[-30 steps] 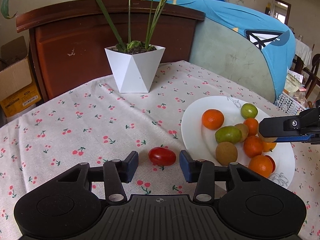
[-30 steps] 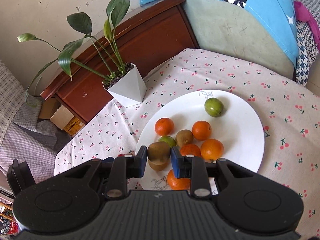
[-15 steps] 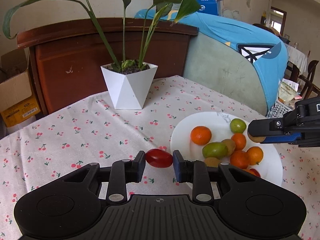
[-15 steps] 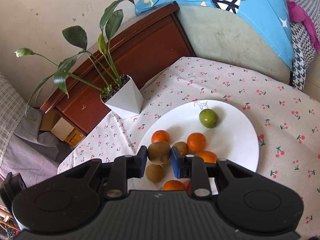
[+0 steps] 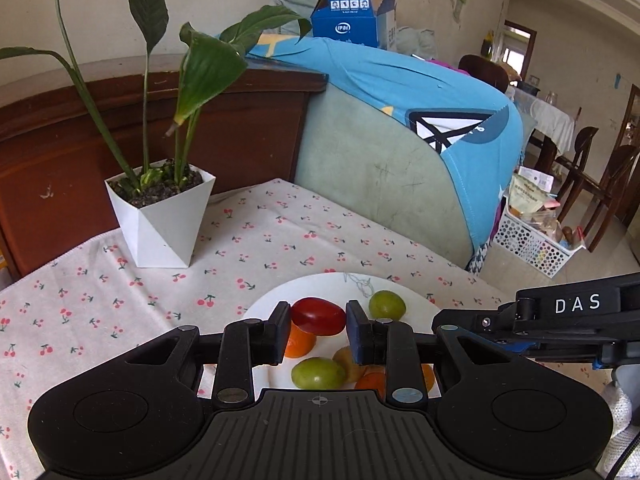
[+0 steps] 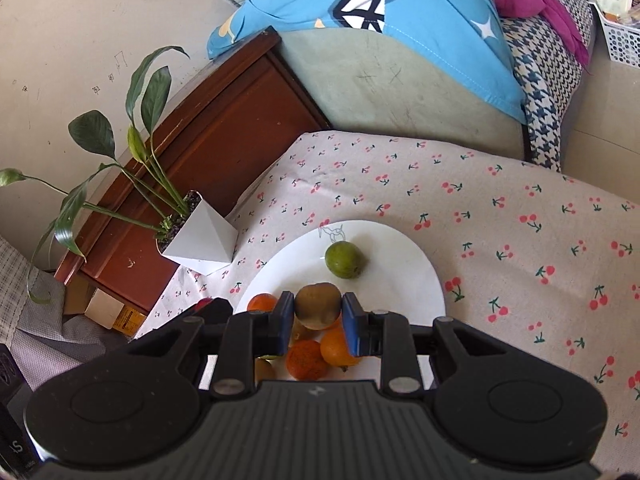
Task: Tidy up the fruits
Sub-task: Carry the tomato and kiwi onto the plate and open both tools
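My left gripper [image 5: 318,322] is shut on a red tomato [image 5: 319,315], held in the air above the near edge of the white plate [image 5: 272,300]. Under it lie oranges [image 5: 298,344] and a green fruit [image 5: 318,373]; another green fruit [image 5: 386,305] sits further back. My right gripper [image 6: 316,314] is shut on a brown kiwi [image 6: 318,305], hanging over the plate [image 6: 400,264]. Below it are oranges [image 6: 308,358] and a lone green fruit [image 6: 343,259] beyond. The right gripper's black body [image 5: 560,320] juts in from the right in the left wrist view.
A white pot with a leafy plant [image 5: 162,216] stands at the back left of the cherry-print tablecloth [image 5: 280,236]. Behind the table are a brown wooden headboard [image 6: 224,128] and a padded seat under a blue cloth [image 5: 420,92]. A white basket [image 5: 528,240] sits on the floor.
My left gripper closed on the red tomato, lifted it off the cloth and carried it right over the plate. The right gripper kept hold of the kiwi and drifted over the plate.
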